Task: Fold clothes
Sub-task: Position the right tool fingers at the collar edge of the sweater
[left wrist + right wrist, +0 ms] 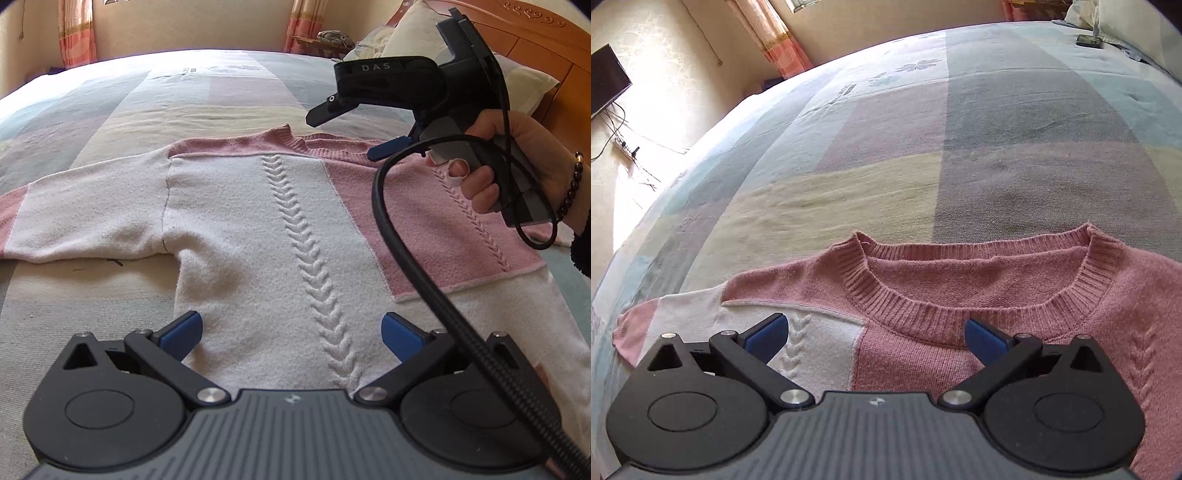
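A pink and white knit sweater [258, 229] lies flat, front up, on the bed, its neck pointing away from me. One sleeve [85, 214] stretches out to the left. My left gripper [291, 328] is open just above the white lower body, beside the braided cable stitch, holding nothing. My right gripper [351, 129], held by a person's hand [517, 158], hovers over the pink shoulder near the collar. In the right wrist view that gripper [875, 334] is open just below the ribbed collar [960, 295], with the sweater [1052, 295] spread under it. The sweater's right sleeve is out of sight.
The patchwork bedspread [923, 147] runs wide beyond the collar. Pillows [417, 33] and a wooden headboard [535, 44] stand at the right. A black cable [406, 229] loops over the sweater. A small dark object [1089, 40] lies near the pillows. The bed's left edge drops to a floor with a power strip [626, 149].
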A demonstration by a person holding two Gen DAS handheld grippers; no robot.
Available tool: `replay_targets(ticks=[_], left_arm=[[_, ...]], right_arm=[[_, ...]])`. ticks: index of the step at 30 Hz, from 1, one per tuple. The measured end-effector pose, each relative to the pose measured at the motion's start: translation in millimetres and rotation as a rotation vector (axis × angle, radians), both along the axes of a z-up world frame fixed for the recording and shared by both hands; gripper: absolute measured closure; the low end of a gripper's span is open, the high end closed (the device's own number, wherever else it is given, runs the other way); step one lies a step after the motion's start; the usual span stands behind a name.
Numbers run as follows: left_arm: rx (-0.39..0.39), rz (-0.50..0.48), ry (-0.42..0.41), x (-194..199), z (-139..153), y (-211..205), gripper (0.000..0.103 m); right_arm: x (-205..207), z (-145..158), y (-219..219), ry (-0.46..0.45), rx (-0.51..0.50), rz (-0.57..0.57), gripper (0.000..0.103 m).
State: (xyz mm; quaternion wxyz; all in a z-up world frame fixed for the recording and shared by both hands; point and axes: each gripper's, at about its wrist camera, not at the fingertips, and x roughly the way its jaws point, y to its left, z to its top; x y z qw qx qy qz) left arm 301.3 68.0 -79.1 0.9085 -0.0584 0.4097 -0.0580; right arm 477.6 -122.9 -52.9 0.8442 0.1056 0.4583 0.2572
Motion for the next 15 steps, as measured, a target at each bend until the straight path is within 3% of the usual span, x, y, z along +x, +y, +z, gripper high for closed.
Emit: replay_targets(ticks=[3, 7, 10, 15], left_arm=[[0.003, -0.002, 0.003, 0.8, -0.9, -0.8, 0.001], [0.007, 0.001, 0.01, 1.9, -2.3, -1.0, 0.001], [0.009, -0.002, 0.01, 1.5, -2.5, -1.3, 0.001], [0.003, -0.001, 0.007, 1.2, -2.2, 0.1, 0.001]], right_arm=[[1.7, -11.0, 11.0, 0.064, -0.015, 0.034, 0.0], [6.6, -26.4, 23.3, 0.021, -0.037, 0.023, 0.0], [11.7, -18.3, 28.2, 0.009, -0.038, 0.016, 0.0], [-2.3, -7.7, 32.3, 0.04, 0.071, 0.089, 0.0]])
